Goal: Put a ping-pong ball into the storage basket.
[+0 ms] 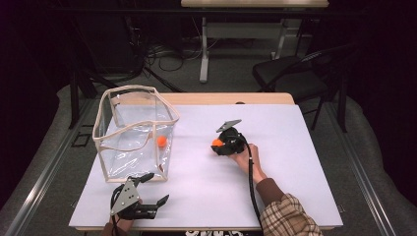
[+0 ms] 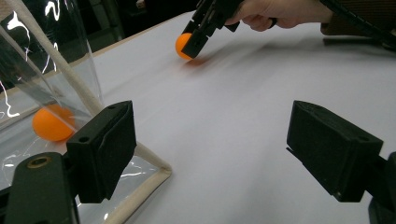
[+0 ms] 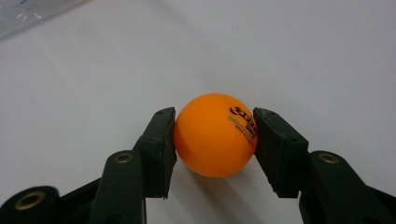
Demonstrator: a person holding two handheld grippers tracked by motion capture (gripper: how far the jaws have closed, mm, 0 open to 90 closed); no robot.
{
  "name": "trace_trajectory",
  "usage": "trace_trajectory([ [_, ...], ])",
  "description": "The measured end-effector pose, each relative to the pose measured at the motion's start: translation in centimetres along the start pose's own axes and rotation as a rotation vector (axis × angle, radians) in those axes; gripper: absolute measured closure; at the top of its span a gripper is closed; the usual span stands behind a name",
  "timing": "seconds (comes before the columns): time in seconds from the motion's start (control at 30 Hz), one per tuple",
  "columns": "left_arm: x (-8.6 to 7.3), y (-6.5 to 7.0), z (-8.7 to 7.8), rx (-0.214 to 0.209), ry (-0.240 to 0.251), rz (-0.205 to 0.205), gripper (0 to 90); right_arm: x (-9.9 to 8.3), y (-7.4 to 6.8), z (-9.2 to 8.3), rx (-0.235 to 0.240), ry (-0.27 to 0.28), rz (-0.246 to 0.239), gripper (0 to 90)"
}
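My right tool (image 3: 215,135) has its two black jaws pressed on an orange ball (image 3: 215,141), one pad at the ball's 9 o'clock and the other at its 3 o'clock as the right gripper view shows it, so the grip sits across the widest line. The ball rests on the white worktop (image 1: 275,162) near the middle, at about 3 o'clock from the clear bag (image 1: 135,132) and well apart from it. From the left gripper view I see the same ball (image 2: 183,45) under the far tool at roughly 12 o'clock.

I judge this ball to be very light, a thin hollow shell with a smooth, slippery skin. It is stiff enough to hold shape, yet a hard squeeze could dent it or make it pop out forward. A hold on the equator, as now, seems the safest; any bite above or below that line would likely squirt it away. It will also roll freely if let go on the flat sheet.

My left tool (image 1: 147,191) hangs with its jaws wide apart and nothing between them, near the bag's lower corner at 6 o'clock. A second orange ball (image 1: 161,141) lies inside the bag. The bag looks soft-walled with a cloth rim, so it may shift if nudged.
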State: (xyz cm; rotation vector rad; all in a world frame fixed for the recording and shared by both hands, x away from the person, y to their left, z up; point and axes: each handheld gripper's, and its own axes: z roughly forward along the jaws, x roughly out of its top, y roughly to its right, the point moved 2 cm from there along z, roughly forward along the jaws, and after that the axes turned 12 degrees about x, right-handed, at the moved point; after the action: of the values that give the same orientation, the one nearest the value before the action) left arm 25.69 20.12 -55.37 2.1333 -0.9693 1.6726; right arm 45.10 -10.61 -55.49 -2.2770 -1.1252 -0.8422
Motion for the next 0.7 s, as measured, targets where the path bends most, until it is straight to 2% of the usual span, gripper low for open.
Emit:
trace_trajectory([
  [0.7,0.0,0.0,0.0,0.002,0.0,-0.001,15.8,0.9,-0.5,-1.9,-0.016,0.021,-0.021,50.2],
])
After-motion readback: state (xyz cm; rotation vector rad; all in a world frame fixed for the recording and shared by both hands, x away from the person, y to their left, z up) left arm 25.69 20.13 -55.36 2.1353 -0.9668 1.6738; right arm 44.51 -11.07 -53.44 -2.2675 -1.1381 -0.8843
